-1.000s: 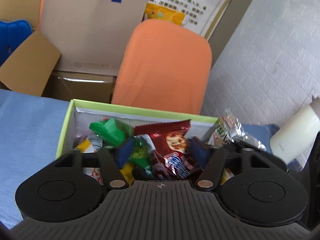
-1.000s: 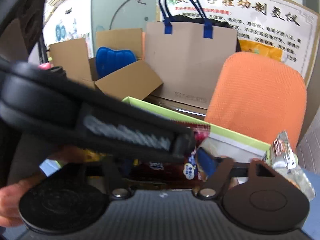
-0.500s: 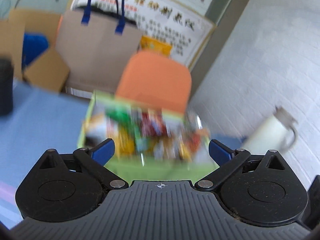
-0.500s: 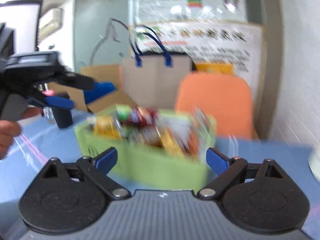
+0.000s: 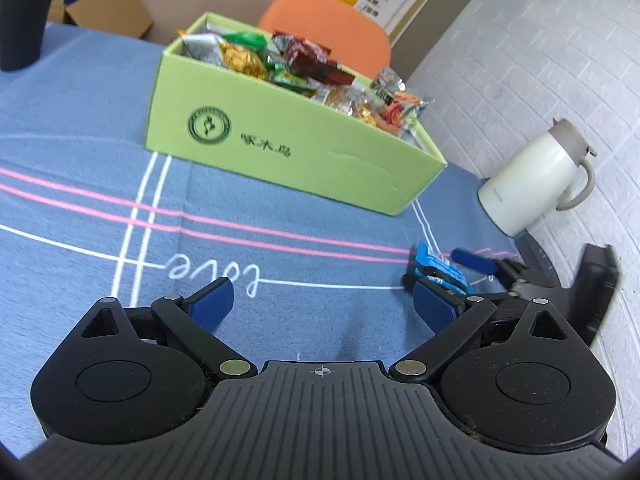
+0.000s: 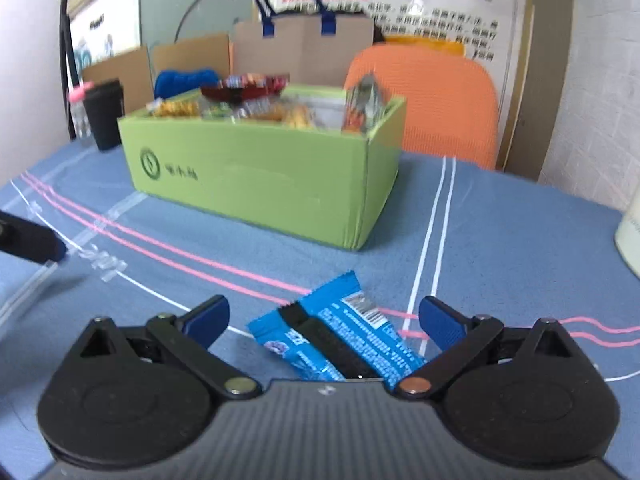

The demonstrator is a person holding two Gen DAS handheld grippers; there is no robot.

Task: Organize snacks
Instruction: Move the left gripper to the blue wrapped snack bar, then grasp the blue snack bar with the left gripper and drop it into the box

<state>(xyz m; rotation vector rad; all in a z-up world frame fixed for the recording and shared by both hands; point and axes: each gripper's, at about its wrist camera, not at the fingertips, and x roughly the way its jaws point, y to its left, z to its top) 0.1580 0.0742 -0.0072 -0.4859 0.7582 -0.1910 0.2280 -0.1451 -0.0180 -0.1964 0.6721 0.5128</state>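
Note:
A green cardboard box (image 5: 280, 140) full of wrapped snacks (image 5: 304, 64) stands on the blue tablecloth; it also shows in the right wrist view (image 6: 256, 176). A blue snack packet (image 6: 340, 336) lies flat on the cloth between the open fingers of my right gripper (image 6: 324, 320). In the left wrist view the same packet (image 5: 438, 270) lies at the right, with the right gripper (image 5: 456, 276) around it. My left gripper (image 5: 322, 304) is open and empty, low over the cloth in front of the box.
A white thermos jug (image 5: 536, 184) stands at the right by the brick wall. A black cup (image 5: 22, 12) stands at the far left. An orange chair (image 6: 424, 104), a paper bag (image 6: 304, 48) and cardboard boxes are behind the table.
Both grippers have pulled back from the box and down to the cloth. The left gripper, over the snacks a second ago, has opened. The right gripper now straddles a blue packet.

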